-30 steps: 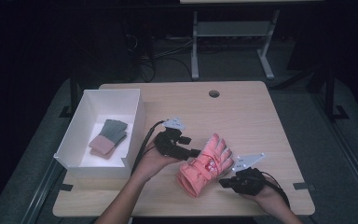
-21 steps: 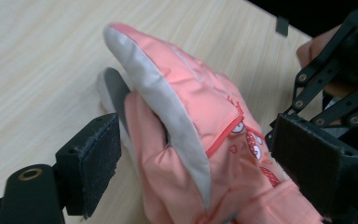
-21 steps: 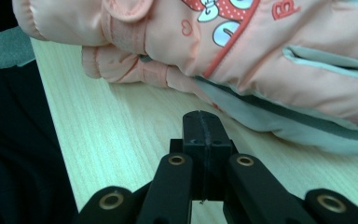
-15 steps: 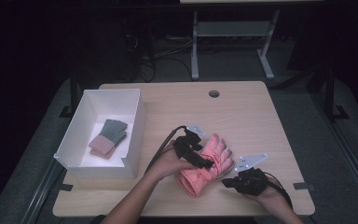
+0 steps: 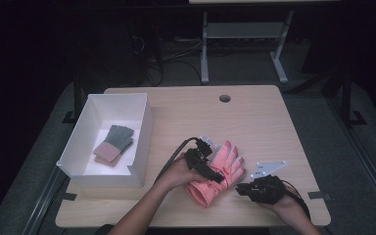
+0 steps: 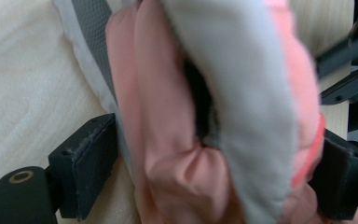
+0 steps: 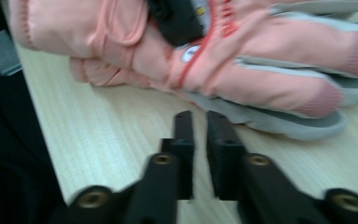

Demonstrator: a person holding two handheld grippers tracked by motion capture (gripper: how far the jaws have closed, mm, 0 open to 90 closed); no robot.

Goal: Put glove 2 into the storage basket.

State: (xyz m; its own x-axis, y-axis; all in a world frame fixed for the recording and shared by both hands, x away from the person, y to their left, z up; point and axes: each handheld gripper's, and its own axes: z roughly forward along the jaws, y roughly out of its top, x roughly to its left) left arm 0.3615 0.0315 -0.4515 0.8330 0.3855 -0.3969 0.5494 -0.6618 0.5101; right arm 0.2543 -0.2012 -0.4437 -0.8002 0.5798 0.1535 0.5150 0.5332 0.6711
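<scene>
1. The padded pink-and-grey winter glove (image 5: 215,174) lies on the pale wooden surface (image 5: 254,122), right of the white open box (image 5: 142,127) that holds another glove (image 5: 112,145).
2. The left gripper (image 5: 210,172) has just been opening; its jaws stand wide with the glove's bulk between them, and the pads (image 6: 91,161) flank the fabric without clearly pressing.
3. The right gripper (image 7: 199,119) has just been parting its jaws; a narrow gap shows, nothing inside, just short of the glove.
4. Close the left gripper on the thick body, not a loose fold, before lifting.

Pink-and-grey glove (image 5: 218,174), white box (image 5: 142,142), black grippers
</scene>
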